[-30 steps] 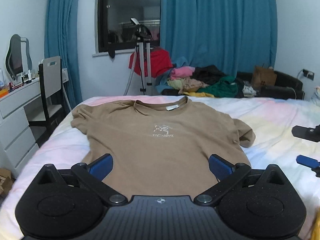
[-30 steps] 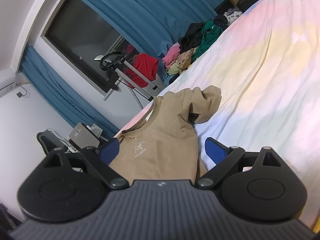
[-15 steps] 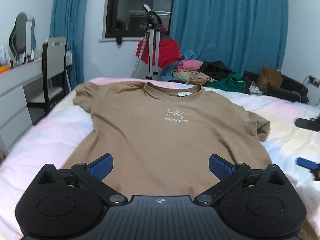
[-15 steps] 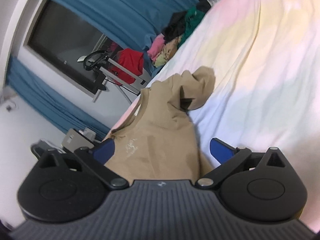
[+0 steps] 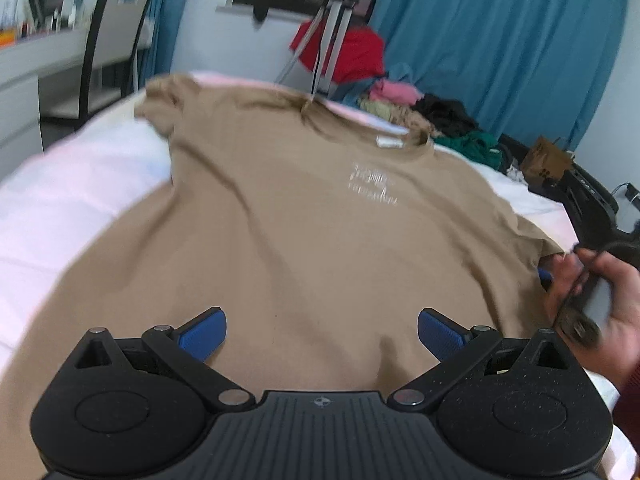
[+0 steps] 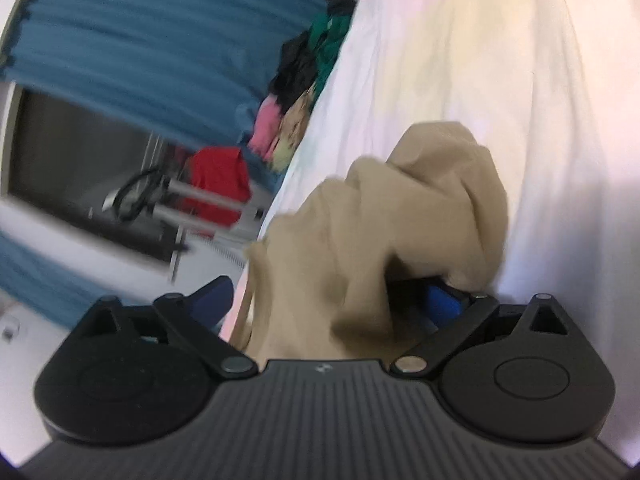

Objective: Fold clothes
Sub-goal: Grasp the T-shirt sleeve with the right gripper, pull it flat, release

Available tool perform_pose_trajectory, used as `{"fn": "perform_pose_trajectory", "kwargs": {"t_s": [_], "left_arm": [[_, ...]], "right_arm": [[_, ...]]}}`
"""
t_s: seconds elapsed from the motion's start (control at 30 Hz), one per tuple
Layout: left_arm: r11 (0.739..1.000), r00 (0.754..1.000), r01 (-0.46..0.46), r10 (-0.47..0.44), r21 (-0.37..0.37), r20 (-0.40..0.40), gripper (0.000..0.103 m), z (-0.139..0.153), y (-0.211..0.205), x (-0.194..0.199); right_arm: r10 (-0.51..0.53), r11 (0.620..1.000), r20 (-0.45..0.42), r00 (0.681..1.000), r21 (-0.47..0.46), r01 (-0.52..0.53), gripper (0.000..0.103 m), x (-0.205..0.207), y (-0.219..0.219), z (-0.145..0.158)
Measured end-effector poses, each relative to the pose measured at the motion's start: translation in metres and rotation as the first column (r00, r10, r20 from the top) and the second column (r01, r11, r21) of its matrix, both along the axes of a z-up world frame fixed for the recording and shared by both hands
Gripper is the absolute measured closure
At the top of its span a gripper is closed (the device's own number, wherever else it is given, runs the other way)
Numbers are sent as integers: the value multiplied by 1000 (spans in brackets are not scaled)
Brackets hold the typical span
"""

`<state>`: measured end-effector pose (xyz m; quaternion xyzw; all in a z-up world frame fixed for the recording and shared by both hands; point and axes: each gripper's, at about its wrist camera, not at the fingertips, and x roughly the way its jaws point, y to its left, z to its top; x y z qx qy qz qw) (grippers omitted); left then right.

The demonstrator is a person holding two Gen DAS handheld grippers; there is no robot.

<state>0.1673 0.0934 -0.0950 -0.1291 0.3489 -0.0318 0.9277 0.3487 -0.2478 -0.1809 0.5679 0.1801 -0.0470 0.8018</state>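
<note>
Tan T-shirt (image 5: pixel 304 216) is spread face-up on the bed (image 5: pixel 60 200), hem nearest, under the spread-fingered left gripper (image 5: pixel 322 330), while its crumpled right sleeve (image 6: pixel 432 208) is straddled by the unclosed right gripper (image 6: pixel 332 300).

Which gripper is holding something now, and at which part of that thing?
Neither has closed. The left gripper hovers open over the tan cotton T-shirt's hem; the right gripper is open around its bunched sleeve.
</note>
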Motion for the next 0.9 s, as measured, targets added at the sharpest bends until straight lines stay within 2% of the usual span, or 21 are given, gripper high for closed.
{"fn": "perform_pose_trajectory", "kwargs": {"t_s": [0.1, 0.2, 0.23, 0.27, 0.3, 0.33, 0.37, 0.43, 0.57, 0.7, 0.77, 0.83, 0.9], "left_arm": [[1000, 1000, 6, -6, -23, 9, 0, -6, 1, 7], [1000, 1000, 12, -12, -12, 13, 0, -12, -2, 13], [1000, 1000, 14, -14, -4, 16, 0, -12, -4, 15], [1000, 1000, 16, -16, 4, 20, 0, -13, -6, 16], [1000, 1000, 18, -18, 12, 24, 0, -13, -8, 17], [1000, 999, 21, -22, 18, 27, 0, -14, -9, 17], [999, 999, 25, -26, 23, 30, 0, -14, -11, 18], [999, 999, 29, -31, 33, 35, 0, -15, -13, 18], [998, 998, 33, -35, 49, 43, 0, -16, -14, 18], [997, 998, 38, -41, 64, 46, 0, -17, -13, 18], [997, 998, 39, -42, 71, 46, 0, -18, -12, 19], [996, 998, 40, -44, 80, 44, 0, -20, -11, 20], [995, 998, 44, -48, 95, 44, 0, -22, -12, 19]], "right_arm": [[-59, 997, -4, 998, -55, 58, 1, 17, -4, -4], [-100, 989, -15, 995, -113, 97, 5, 33, -9, -3], [-113, 985, -17, 993, -132, 110, 12, 35, -11, -2], [-128, 982, -26, 991, -146, 123, 27, 37, -14, -2], [-137, 979, -41, 990, -157, 129, 34, 39, -19, -3], [-135, 978, -59, 989, -169, 123, 46, 41, -23, -5], [-126, 976, -78, 989, -186, 110, 66, 44, -27, -5], [-110, 967, -95, 989, -241, 85, 88, 46, -34, -1], [-69, 929, -37, 997, -366, 51, 92, 40, -44, 20], [12, 854, 59, 998, -521, 20, 93, 30, -44, 52], [37, 827, 94, 995, -561, 22, 92, 23, -47, 61], [45, 845, 101, 994, -535, 17, 91, 23, -58, 58], [74, 891, 115, 991, -453, -14, 84, 24, -73, 47]]}}
